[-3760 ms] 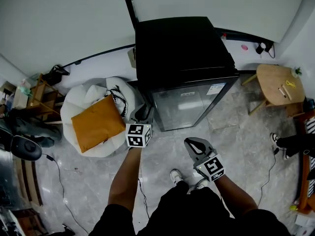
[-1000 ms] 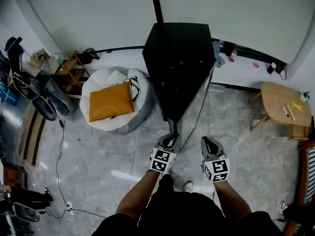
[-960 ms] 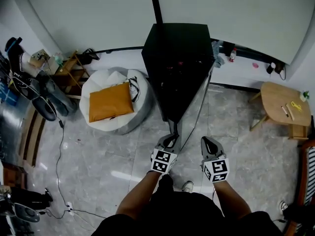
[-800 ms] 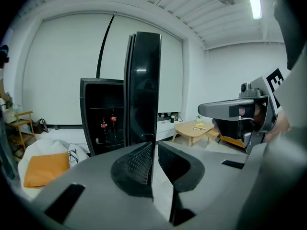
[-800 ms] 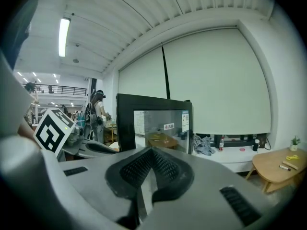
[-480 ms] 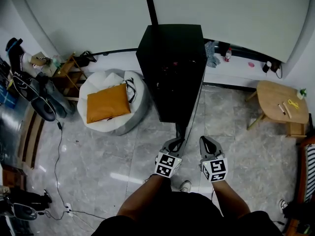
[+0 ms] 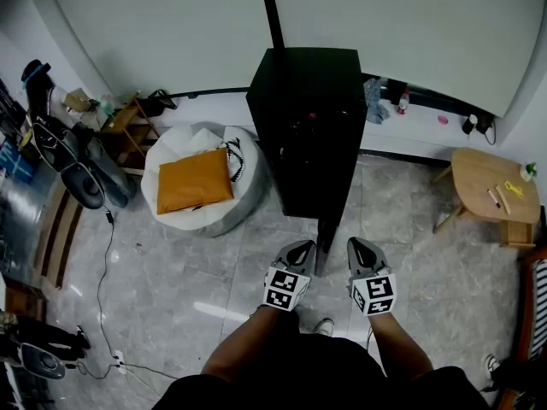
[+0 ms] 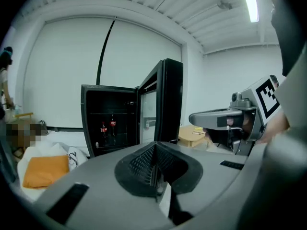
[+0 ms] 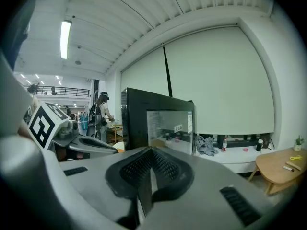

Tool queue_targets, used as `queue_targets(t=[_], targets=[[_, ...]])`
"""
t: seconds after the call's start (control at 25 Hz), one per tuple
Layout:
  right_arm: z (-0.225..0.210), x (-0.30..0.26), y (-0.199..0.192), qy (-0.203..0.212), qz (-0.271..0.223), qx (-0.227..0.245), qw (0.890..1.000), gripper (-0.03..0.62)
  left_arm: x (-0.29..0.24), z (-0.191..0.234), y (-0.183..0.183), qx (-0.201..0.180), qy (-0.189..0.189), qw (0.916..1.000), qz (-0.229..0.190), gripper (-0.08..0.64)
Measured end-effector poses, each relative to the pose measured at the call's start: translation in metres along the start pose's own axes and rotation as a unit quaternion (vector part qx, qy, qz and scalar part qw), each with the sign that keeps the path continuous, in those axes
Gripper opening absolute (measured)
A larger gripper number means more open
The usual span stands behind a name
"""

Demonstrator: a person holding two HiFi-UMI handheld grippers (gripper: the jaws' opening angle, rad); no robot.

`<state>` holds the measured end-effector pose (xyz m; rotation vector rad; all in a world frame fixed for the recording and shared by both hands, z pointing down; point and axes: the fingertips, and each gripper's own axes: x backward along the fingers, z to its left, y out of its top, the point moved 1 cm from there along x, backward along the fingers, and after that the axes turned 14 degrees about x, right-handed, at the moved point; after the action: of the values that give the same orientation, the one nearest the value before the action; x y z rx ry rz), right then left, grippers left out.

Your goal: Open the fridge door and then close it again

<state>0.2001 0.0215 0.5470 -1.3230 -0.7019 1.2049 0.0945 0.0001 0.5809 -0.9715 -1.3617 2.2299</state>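
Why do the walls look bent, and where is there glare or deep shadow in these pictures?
Head view: the wide lens bows the wall into an arc, and the fridge reads as a near-featureless black block. Left gripper view: fisheye with dark corners; the ceiling light blows out white. Right gripper view: same fisheye; the fridge door glass carries pale reflections.
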Motion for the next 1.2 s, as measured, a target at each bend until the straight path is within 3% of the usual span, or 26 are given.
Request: queue_targets(t=[0.56,1.2], targets=[[0.004,-0.028,0.023,0.012,-0.013,0.016,1.000,0.018,0.009,0.042,0.047,-0.010,0.034,0.9985,-0.043,0.020],[0.013,-0.033,0.027,-0.008,-0.014,0.008,1.000,0.018,0.026,0.065,0.040,-0.013,0.040,0.9985,-0.037,0.020]])
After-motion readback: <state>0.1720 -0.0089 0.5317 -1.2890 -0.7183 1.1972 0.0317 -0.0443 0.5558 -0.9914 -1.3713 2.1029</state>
